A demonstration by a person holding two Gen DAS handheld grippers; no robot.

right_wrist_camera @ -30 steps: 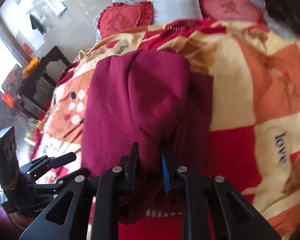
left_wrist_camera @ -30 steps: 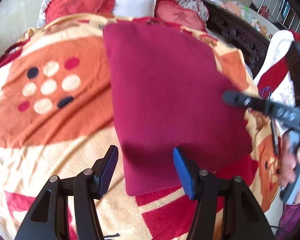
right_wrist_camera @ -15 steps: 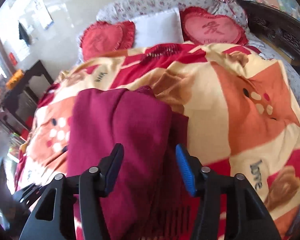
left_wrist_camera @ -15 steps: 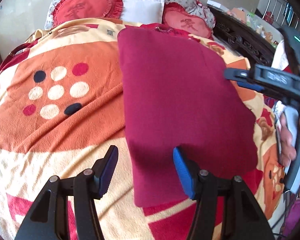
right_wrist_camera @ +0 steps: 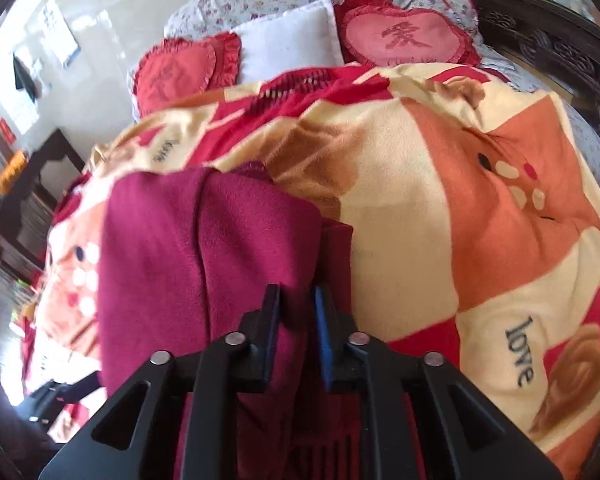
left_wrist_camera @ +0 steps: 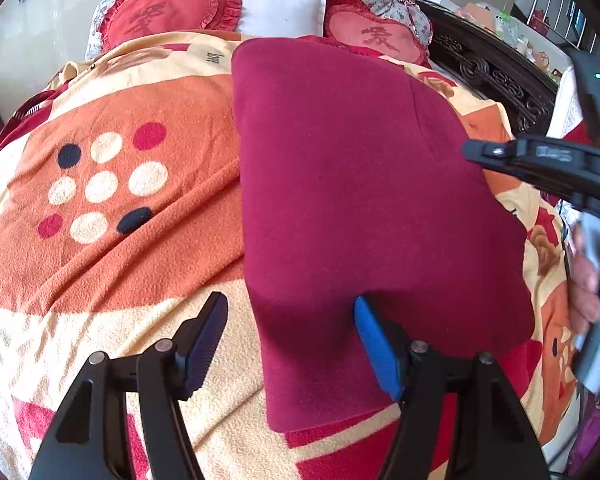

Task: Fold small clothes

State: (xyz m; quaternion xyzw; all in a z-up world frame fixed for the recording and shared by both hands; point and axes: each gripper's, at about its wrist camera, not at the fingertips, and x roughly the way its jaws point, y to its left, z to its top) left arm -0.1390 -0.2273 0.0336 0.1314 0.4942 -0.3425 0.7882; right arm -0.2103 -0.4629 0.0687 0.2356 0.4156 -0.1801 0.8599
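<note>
— What is the right gripper (right_wrist_camera: 296,312) doing?

— It is clenched on the near edge of the maroon cloth (right_wrist_camera: 204,264), with a fold of fabric pinched between its two pads. From that pinch the cloth rises in a soft ridge and lies folded over itself, a darker layer showing just beside it.

— And the left gripper (left_wrist_camera: 290,336)?

— Its jaws are opening. One finger stands over the blanket (left_wrist_camera: 100,264) just beside the cloth's near left edge, the blue pad (left_wrist_camera: 374,344) stands over the cloth itself. Neither pad presses on it, so the cloth's edge sits loosely between them.

— Where does the cloth lie?

— Flat on the blanket, a folded rectangle running from the gripper towards the head of the bed. Beyond the cloth's far end sit two red heart cushions (left_wrist_camera: 168,16) with a white pillow (left_wrist_camera: 282,10) between them.

— Anything else near the cloth?

— In the left wrist view the other gripper's black finger reaches over the cloth's right edge, and a hand (left_wrist_camera: 592,280) holds its grey handle.
</note>
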